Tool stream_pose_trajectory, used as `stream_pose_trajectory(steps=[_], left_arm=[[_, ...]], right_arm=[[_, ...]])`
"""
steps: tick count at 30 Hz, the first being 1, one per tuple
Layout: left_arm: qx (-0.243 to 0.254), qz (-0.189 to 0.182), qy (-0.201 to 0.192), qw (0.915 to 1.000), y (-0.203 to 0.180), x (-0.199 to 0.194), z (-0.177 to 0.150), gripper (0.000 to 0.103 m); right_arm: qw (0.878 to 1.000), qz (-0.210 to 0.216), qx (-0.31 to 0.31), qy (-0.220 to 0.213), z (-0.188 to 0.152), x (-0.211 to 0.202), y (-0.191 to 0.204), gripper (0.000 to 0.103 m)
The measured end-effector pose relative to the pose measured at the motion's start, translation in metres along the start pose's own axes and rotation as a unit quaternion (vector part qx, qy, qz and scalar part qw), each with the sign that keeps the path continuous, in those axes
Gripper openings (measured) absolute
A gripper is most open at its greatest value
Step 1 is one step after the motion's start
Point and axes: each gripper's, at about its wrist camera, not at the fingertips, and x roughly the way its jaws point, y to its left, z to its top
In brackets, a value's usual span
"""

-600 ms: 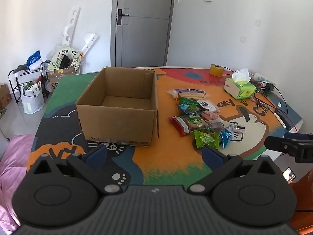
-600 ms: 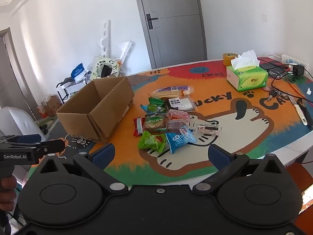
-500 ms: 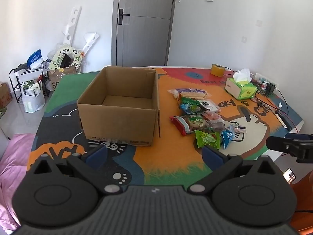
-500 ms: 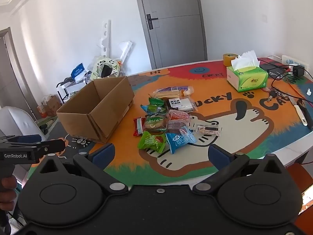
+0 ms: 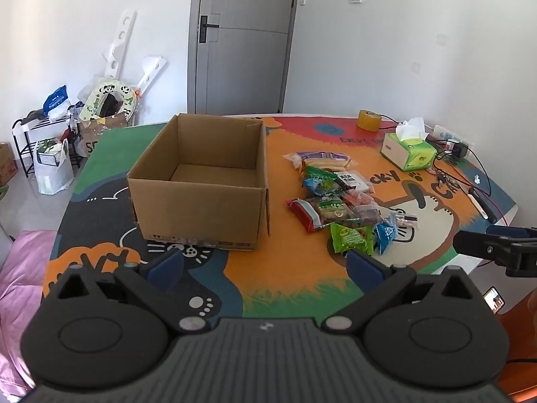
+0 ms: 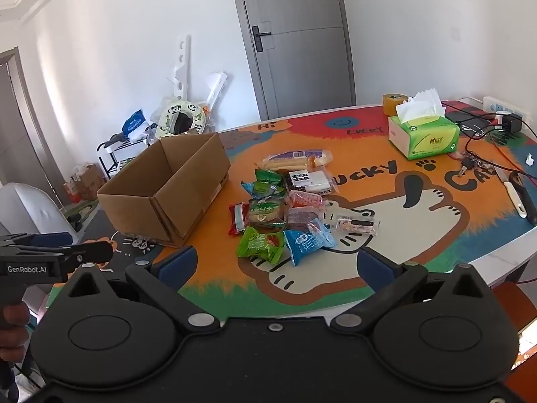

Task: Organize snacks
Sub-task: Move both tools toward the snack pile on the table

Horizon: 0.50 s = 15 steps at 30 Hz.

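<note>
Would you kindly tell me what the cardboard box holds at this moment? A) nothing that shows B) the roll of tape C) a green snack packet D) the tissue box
A: the box shows only a bare floor as far as can be seen, while the snacks lie in a pile on the table beside it.

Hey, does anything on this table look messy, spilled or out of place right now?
The snack packets lie in a loose overlapping heap on the mat, beside the empty cardboard box. A tangle of cables and keys clutters the far right corner. Nothing looks spilled or damaged.
</note>
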Motion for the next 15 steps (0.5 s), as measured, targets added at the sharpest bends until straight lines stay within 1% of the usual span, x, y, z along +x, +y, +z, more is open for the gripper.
stream_pose_trajectory(steps=[15], left_arm=[[0.001,-0.002,-0.002,1.0,-0.0041,-0.0001,0.0006,0.103]], right_arm=[[1.0,-0.001,-0.006,-0.008,0.002,-0.0024,-0.0002,0.103]])
